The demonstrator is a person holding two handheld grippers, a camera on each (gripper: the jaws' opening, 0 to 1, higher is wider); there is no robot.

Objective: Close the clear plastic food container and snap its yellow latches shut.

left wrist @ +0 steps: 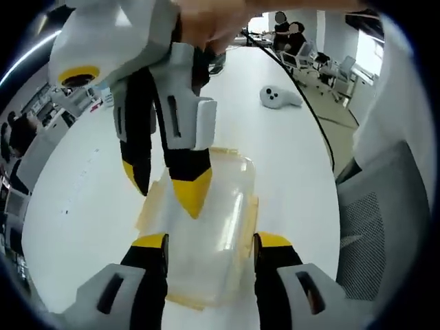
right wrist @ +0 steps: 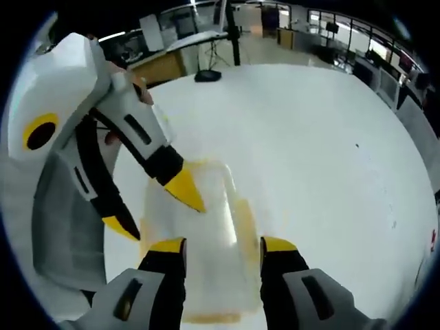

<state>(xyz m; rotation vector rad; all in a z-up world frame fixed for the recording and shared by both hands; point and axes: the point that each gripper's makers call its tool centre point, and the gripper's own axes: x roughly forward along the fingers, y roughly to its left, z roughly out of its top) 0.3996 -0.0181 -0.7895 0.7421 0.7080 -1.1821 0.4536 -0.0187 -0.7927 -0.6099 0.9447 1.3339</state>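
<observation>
Grippers both spread wide over clear container (left wrist: 206, 227) w/ yellow latches, left gripper (left wrist: 210, 246), right gripper (right wrist: 223, 249).

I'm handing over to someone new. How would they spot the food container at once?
Look at the big white table; both grippers point down at one spot on it. There lies the clear plastic container, lid on, with yellowish latches along its edges. The other loose item, a small white device further off, is opaque, not see-through.
</observation>
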